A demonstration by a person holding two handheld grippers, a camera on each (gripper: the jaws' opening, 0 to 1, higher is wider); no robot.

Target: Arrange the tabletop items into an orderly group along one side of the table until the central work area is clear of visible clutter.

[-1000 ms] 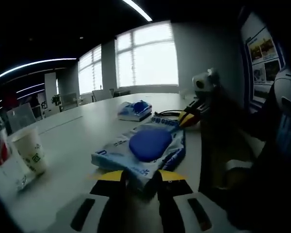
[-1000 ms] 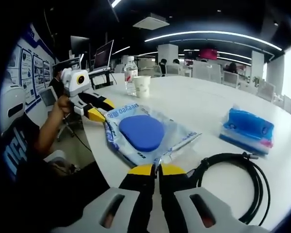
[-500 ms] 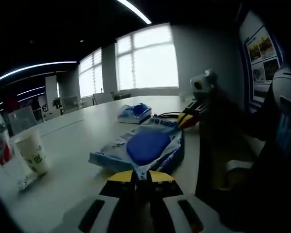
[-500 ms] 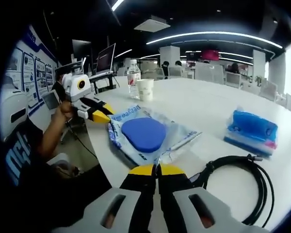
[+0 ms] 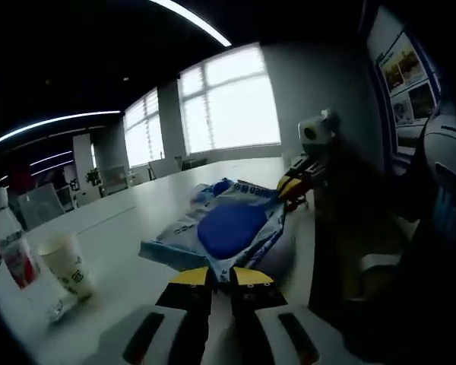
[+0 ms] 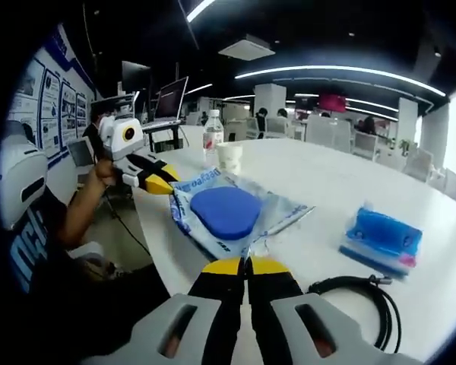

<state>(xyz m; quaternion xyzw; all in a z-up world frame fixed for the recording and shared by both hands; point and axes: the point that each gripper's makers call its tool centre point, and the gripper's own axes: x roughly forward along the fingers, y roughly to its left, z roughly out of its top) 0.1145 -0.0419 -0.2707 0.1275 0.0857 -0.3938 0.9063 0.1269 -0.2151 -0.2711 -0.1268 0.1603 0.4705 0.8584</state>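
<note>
A clear plastic bag point(image 5: 229, 228) with blue print and a round blue pad inside hangs stretched between both grippers, just above the white table point(image 6: 327, 182). My left gripper point(image 5: 219, 275) is shut on the bag's near edge. At the bag's far corner, the right gripper point(image 5: 295, 182) is pinching it. In the right gripper view the bag point(image 6: 222, 214) runs from my right gripper point(image 6: 247, 265), shut on its near corner, to the left gripper point(image 6: 158, 182) held by a hand at the table's edge.
A water bottle point(image 5: 12, 248) and a paper cup point(image 5: 68, 265) stand together on the table; in the right gripper view the bottle point(image 6: 210, 143) and cup point(image 6: 229, 157) are behind the bag. A blue tissue pack point(image 6: 381, 239) and a coiled black cable point(image 6: 359, 303) lie to the right.
My left gripper went from open around the bag's edge to shut on it. Both grippers then rose, and the bag lifted off the table.
</note>
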